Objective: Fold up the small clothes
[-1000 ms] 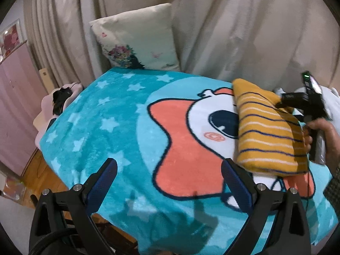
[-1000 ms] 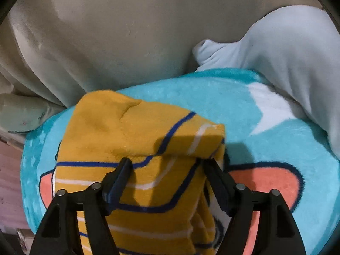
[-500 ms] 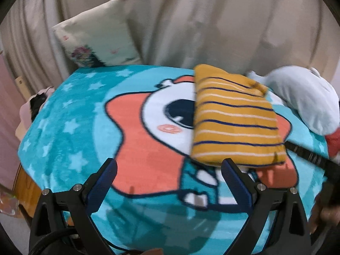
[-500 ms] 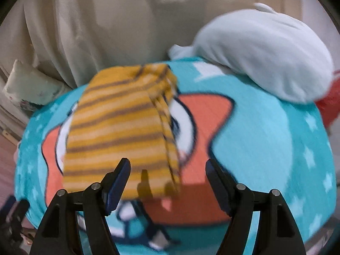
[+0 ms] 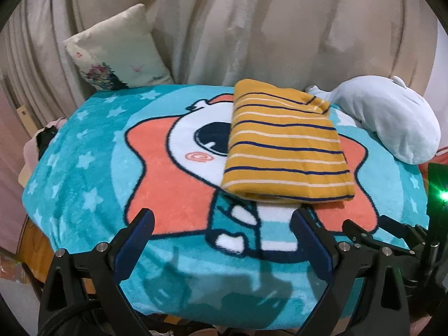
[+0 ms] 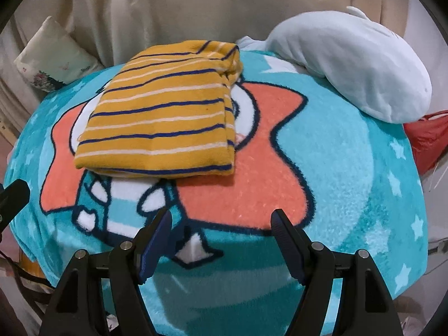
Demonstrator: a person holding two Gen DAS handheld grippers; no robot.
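The yellow striped garment lay folded into a thick rectangle on the teal cartoon blanket, with its folded edge toward the near side and its navy and cream stripes running from left to right. In the left wrist view it rested on the far right part of the blanket, and it covered a part of the white face and the orange star of the printed figure. In the right wrist view the same garment was at the far left, and the layers of cloth were visible along its right side. The left gripper stood near the near edge of the blanket with its blue-padded fingers spread wide and nothing between them; it was apart from the garment. The right gripper was also released, with its fingers wide and nothing held, above the near part of the blanket. A pale blue plush toy lay at the far right, just beside the far corner of the garment. A floral cushion leaned against the beige curtain at the far left, and something red showed at the right edge below the plush toy
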